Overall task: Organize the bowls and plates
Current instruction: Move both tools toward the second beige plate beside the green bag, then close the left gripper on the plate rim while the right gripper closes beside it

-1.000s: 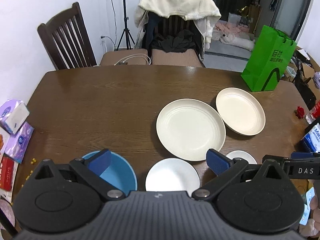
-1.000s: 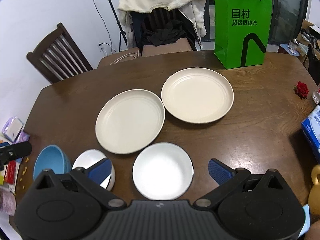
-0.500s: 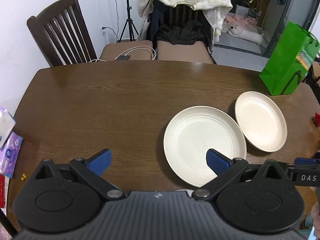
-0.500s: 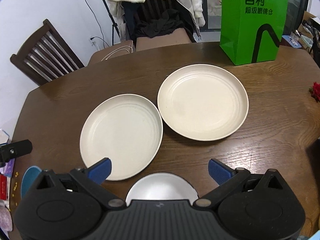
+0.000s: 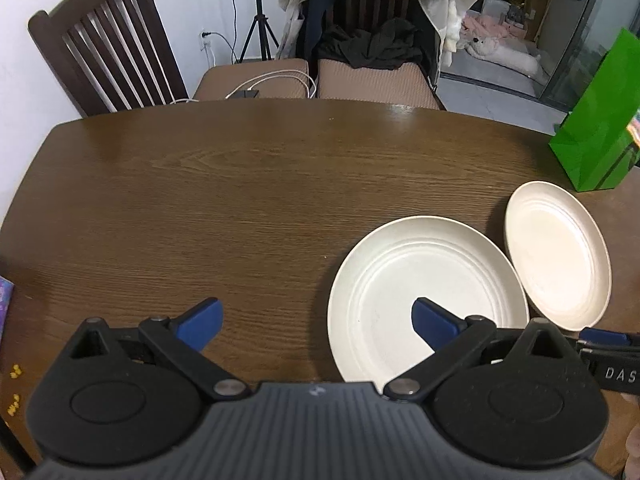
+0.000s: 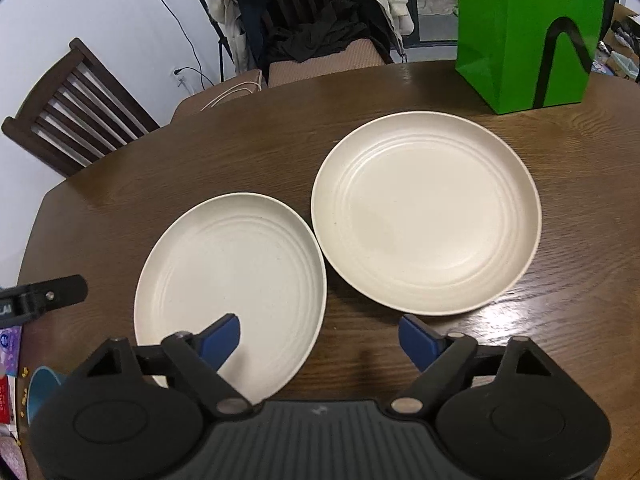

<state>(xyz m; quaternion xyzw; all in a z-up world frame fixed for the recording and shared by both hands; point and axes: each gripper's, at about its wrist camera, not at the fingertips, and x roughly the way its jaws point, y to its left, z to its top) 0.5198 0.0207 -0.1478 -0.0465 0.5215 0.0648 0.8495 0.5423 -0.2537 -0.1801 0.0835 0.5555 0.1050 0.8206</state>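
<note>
Little of the sorting looks done yet: two cream plates lie flat and apart from any stack on the brown tabletop (image 6: 580, 168), the nearer plate (image 6: 236, 264) and the farther plate (image 6: 426, 216) side by side with their rims almost meeting. No plate sits on another, and neither claw holds anything, so stacking the plates and gathering the bowls appears to be all still ahead.

The right claw (image 6: 319, 338) hangs above the near edge of the plates with its jaws closing but nothing between them; its left finger overlaps the nearer plate in the picture, though contact cannot be told. The left claw (image 5: 316, 320) stands open and empty over bare wood, its right finger over the same plate (image 5: 424, 292).

The right wrist view alone shows a blue bowl (image 6: 42, 386) at the lower left edge and the full front of the green paper bag (image 6: 528, 32). The left wrist view alone shows the wide empty stretch of tabletop to the left, where a stack could go
</note>
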